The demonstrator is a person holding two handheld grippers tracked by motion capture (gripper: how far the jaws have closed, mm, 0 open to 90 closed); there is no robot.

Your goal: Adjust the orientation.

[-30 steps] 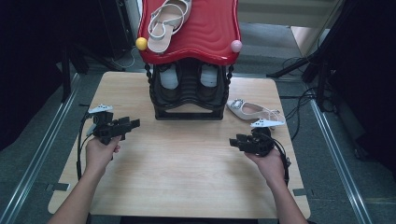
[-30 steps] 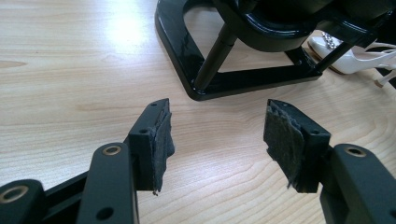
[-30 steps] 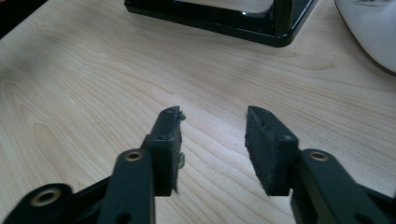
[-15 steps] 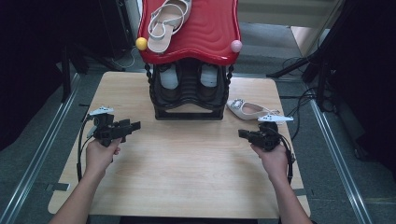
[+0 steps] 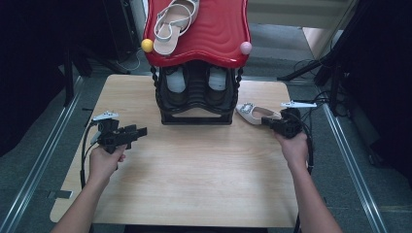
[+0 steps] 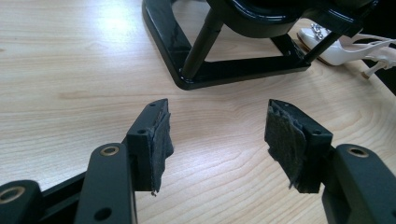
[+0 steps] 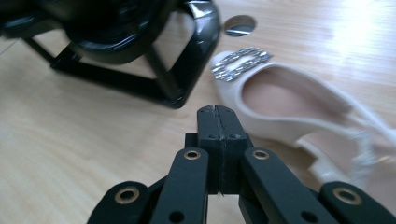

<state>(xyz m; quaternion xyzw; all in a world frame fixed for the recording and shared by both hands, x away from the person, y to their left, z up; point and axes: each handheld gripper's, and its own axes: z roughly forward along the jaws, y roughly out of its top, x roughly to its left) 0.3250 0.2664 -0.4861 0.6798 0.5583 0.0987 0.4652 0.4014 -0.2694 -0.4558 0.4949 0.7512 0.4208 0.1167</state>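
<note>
I am taking the black rack (image 5: 195, 104) as my landmark. It is standing at the far middle of the table (image 5: 194, 194), with a red tray (image 5: 214, 34) on top that is carrying a sandal (image 5: 171, 24).

The white shoe (image 5: 256, 113) is lying on the table just beside the rack's right foot, its jewelled toe pointing at the rack and its strap trailing away from it. In the right gripper view I am seeing the buckle (image 7: 240, 63) close to the rack's corner post, though the heel end is blurred, so I cannot say quite how the strap is lying.

My right gripper (image 5: 272, 124) is sitting to the right of the rack, at the heel end of the shoe, with its jaws pressed flat together and nothing between them; they are hanging just short of the shoe's side.

My left gripper (image 5: 141, 132) is hovering left of the rack and a little nearer me, jaws standing wide apart and gripping nothing, aimed at the rack's base.
</note>
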